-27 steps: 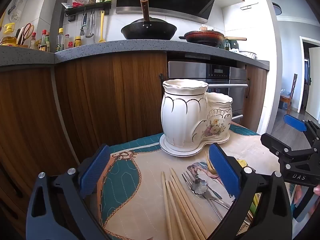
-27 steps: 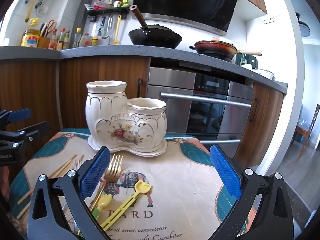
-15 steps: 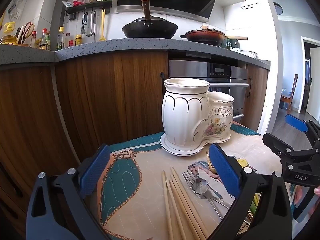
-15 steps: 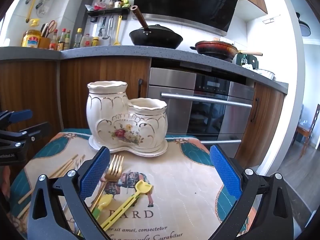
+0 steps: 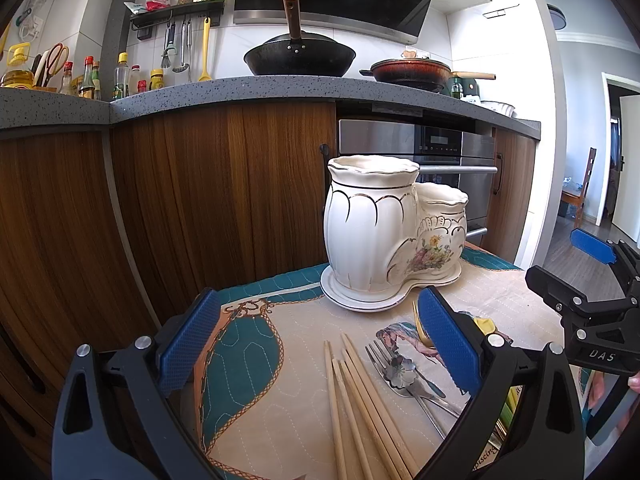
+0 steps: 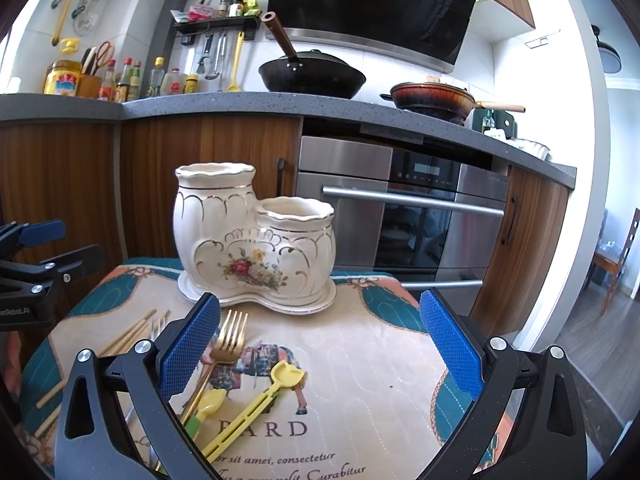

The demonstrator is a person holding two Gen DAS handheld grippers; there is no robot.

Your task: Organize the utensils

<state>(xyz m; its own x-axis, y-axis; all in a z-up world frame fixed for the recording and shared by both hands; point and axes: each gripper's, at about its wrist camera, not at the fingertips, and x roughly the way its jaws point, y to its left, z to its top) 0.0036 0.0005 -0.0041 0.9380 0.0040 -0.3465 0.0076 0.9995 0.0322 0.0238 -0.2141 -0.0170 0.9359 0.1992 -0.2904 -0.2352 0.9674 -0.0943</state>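
Note:
A white ceramic two-cup utensil holder [image 5: 384,236] with a flower print stands on the printed cloth; it also shows in the right wrist view [image 6: 252,240]. Several wooden chopsticks [image 5: 360,404] and steel forks [image 5: 400,372] lie in front of my left gripper [image 5: 320,344], which is open and empty above them. A gold fork [image 6: 224,352], a yellow utensil [image 6: 256,400] and a yellow-green spoon [image 6: 208,404] lie under my right gripper [image 6: 320,344], also open and empty. Chopsticks [image 6: 128,332] show at its left.
The quilted teal and beige cloth [image 6: 360,380] covers a small table. Wooden kitchen cabinets [image 5: 200,200] and an oven [image 6: 420,220] stand close behind. The other gripper shows at the right edge of the left view [image 5: 592,312] and the left edge of the right view [image 6: 32,272].
Both views have shifted only slightly; the holder sits a touch further right in each. Nothing was taken hold of or moved.

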